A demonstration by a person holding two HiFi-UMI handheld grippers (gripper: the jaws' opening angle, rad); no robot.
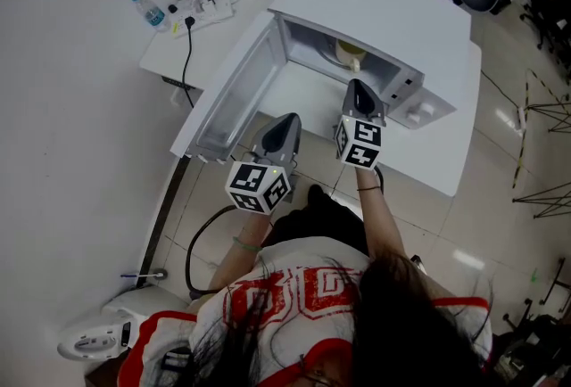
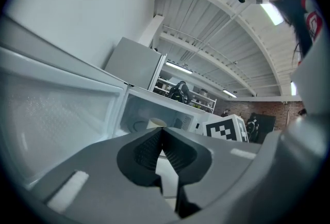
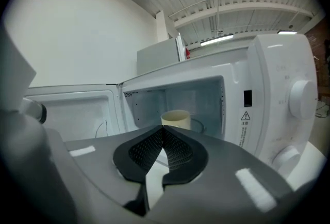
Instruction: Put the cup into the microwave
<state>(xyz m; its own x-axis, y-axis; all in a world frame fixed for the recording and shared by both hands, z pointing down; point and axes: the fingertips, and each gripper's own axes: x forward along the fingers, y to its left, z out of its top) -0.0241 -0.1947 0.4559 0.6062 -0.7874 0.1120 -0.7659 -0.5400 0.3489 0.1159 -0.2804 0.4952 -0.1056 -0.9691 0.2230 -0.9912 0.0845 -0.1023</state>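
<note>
Inside the open microwave [image 3: 278, 78] the cup [image 3: 176, 118] stands free; in front of it your right gripper [image 3: 163, 129] and left gripper [image 2: 162, 131] are both pressed together, empty.

Head view: moderate, even light; corners darken; pale glare patches on the floor [image 1: 468, 260].
Left and right gripper views: fisheye, black circular vignette, straight lines bowed toward the rim.
Source: ceiling strip lamps [image 2: 271, 13], overhead, blown out white.
Nearest foreground soft, out of focus.
microwave [image 3: 206, 99] cavity sharp, softly shadowed.
</note>
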